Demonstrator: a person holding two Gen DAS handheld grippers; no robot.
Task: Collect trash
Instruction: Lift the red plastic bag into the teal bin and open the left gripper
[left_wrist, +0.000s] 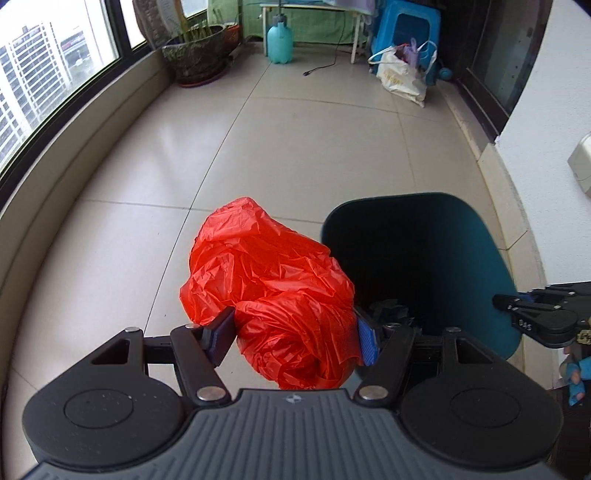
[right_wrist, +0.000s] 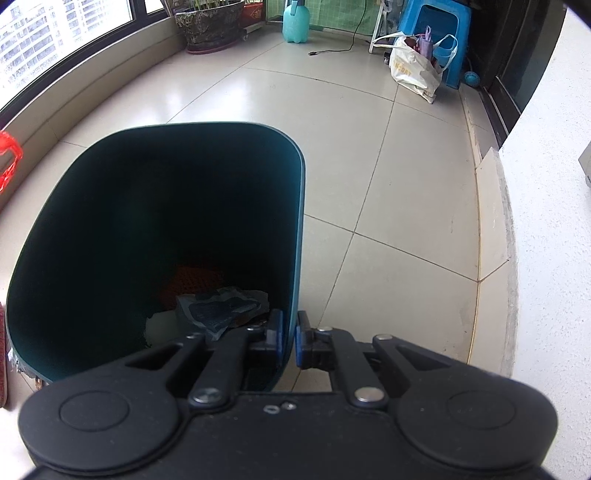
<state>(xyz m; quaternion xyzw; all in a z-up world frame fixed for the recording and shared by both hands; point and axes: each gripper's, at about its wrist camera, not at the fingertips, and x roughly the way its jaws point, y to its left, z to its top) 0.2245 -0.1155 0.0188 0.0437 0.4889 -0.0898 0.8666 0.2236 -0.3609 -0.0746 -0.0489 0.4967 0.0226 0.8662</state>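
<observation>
Close in, the left gripper (left_wrist: 295, 338) clamps a crumpled red plastic bag (left_wrist: 269, 295) between its blue pads, just left of the dark teal plastic bin (left_wrist: 424, 236). The right gripper (right_wrist: 290, 338) pinches that bin's thin wall, with crumpled wrappers (right_wrist: 221, 308) inside. Farther ahead, a white shopping bag (left_wrist: 400, 75) slumps on the tiled floor (left_wrist: 295, 147).

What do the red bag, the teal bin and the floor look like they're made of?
Red bag: thin plastic film, glossy, going by its fine crinkles and translucent sheen. Teal bin: probably thin moulded plastic, matte; the wall pinched in the right claw shows a slim, even edge. Floor: glazed ceramic tile by the look, pale and glossy, with grout lines and window reflections.
</observation>
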